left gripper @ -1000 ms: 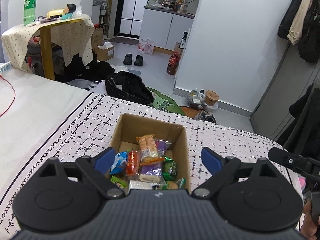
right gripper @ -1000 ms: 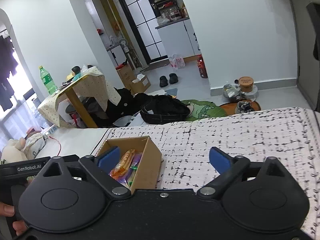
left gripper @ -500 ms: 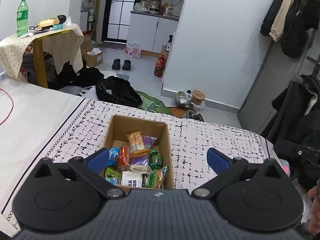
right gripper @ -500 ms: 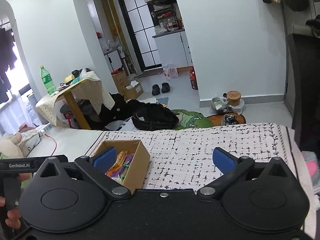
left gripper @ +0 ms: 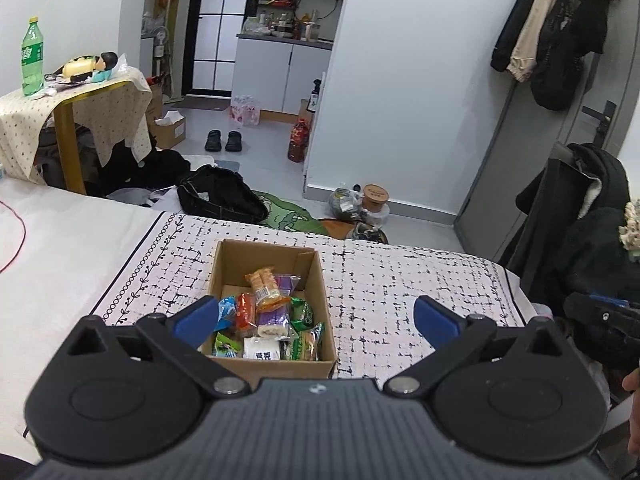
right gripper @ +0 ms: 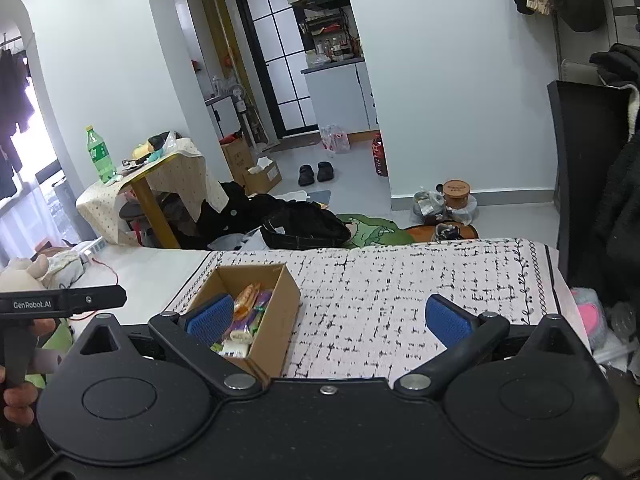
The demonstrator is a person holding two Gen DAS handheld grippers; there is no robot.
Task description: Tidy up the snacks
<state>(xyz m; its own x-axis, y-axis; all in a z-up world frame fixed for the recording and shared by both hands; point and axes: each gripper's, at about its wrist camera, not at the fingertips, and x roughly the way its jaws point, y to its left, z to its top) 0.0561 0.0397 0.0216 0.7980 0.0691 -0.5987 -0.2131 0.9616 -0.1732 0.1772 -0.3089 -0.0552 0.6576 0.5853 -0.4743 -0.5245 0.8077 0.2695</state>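
An open cardboard box (left gripper: 316, 280) sits on the black-and-white patterned cloth (left gripper: 400, 280) and holds several wrapped snacks (left gripper: 268, 308): orange, purple, green, blue and white packs. My left gripper (left gripper: 316, 320) hovers above and behind the box, jaws wide open and empty. In the right wrist view the same box (right gripper: 280, 316) lies at lower left, with snacks (right gripper: 248, 312) inside. My right gripper (right gripper: 328, 320) is also open and empty, over the cloth (right gripper: 400, 292) to the right of the box. A hand holding the left gripper's handle (right gripper: 60, 302) shows at the left edge.
The patterned cloth ends at a bed edge; beyond lie a black bag (left gripper: 220, 196), a green rug (left gripper: 292, 216) and shoes on the floor. A small table (left gripper: 72, 100) with a green bottle (left gripper: 31, 58) stands far left. Dark coats (left gripper: 580, 216) hang at right.
Both grippers have pulled back and risen away from the box, which now looks smaller and farther off. The left jaws stand a little wider. The snacks stay in the box.
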